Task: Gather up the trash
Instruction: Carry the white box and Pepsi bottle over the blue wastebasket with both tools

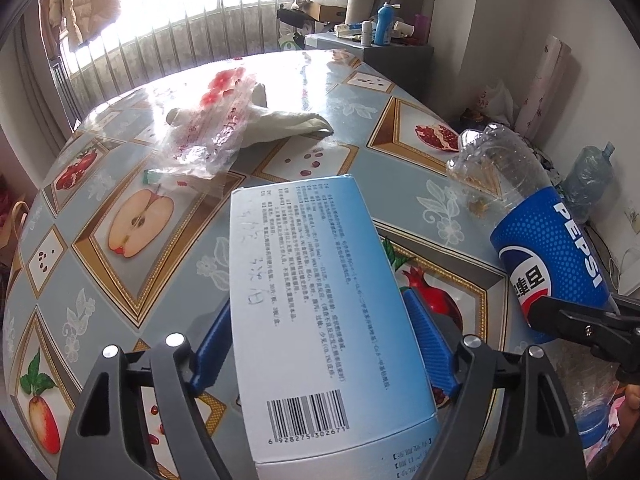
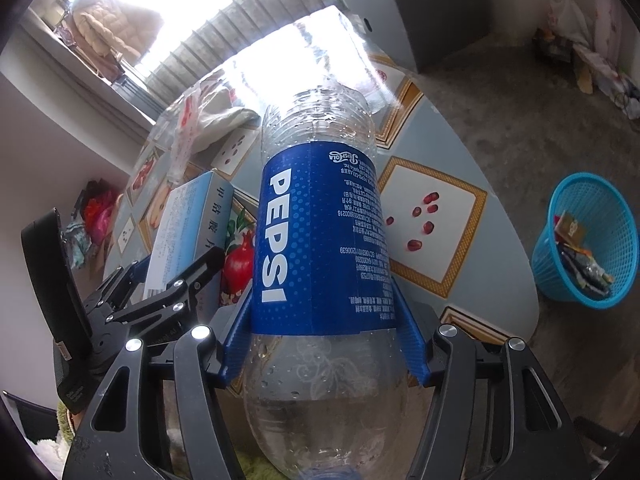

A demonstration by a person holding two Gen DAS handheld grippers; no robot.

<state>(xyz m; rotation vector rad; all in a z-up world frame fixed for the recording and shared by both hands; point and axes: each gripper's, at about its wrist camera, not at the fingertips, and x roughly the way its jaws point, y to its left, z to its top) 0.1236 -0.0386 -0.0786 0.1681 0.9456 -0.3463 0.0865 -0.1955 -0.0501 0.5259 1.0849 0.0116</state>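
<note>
My left gripper [image 1: 316, 344] is shut on a white and blue medicine box [image 1: 320, 300] and holds it above the fruit-patterned table [image 1: 120, 272]. My right gripper [image 2: 320, 332] is shut on an empty Pepsi bottle [image 2: 316, 240] with a blue label, held above the table's edge. The bottle also shows at the right of the left wrist view [image 1: 548, 240], and the box at the left of the right wrist view [image 2: 188, 232]. A clear plastic bag with red print [image 1: 212, 124] and a grey cloth [image 1: 288, 120] lie on the far part of the table.
A blue mesh waste basket [image 2: 588, 240] with wrappers in it stands on the floor to the right of the table. A grey cabinet [image 1: 396, 52] with bottles stands beyond the table. A large water jug [image 1: 588, 184] sits on the floor by the wall.
</note>
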